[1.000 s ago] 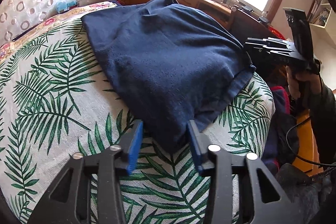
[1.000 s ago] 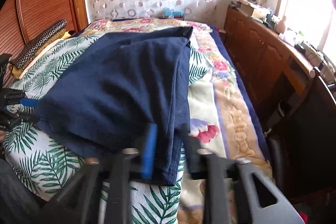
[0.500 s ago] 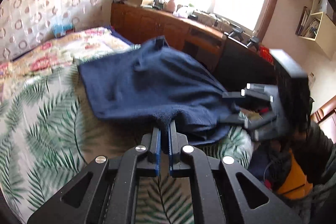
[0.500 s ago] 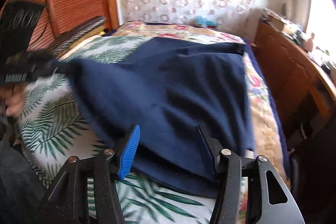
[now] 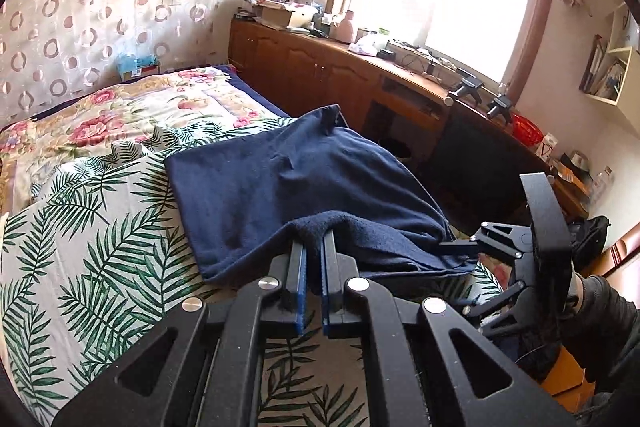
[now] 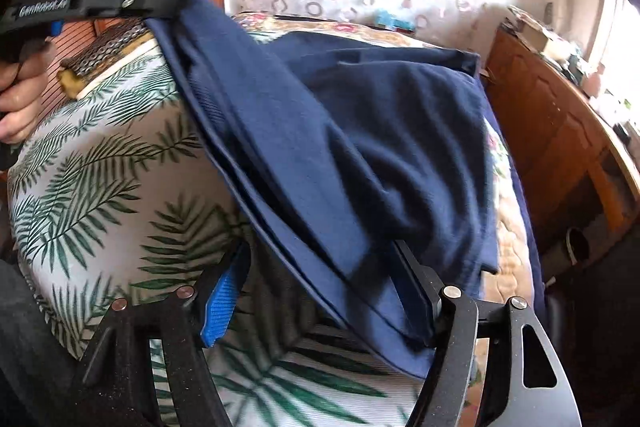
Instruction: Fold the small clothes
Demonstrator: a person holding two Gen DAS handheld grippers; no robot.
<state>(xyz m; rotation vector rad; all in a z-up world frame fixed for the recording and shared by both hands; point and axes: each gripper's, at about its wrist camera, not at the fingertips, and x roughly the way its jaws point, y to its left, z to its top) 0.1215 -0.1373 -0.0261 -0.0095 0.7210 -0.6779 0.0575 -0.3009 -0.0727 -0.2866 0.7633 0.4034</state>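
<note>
A navy blue garment (image 5: 288,179) lies on the palm-leaf bed cover (image 5: 80,251). My left gripper (image 5: 313,247) is shut on the garment's near corner and holds it lifted above the bed; in the right wrist view it shows at the upper left (image 6: 160,3) with the cloth hanging from it. My right gripper (image 6: 320,279) is open, its jaws wide apart around the garment's (image 6: 360,131) lower edge, with cloth draped over the right finger (image 6: 416,291). In the left wrist view the right gripper (image 5: 460,247) sits at the garment's right edge.
A floral quilt (image 5: 140,107) covers the far part of the bed. A wooden cabinet (image 5: 320,67) with clutter runs under the window on the right. A patterned cushion (image 6: 108,47) lies at the bed's left edge by the wooden wall panel.
My left gripper closed on the garment's corner and lifted it up and back over the cloth. My right gripper opened, letting go of its edge, and stays open around it.
</note>
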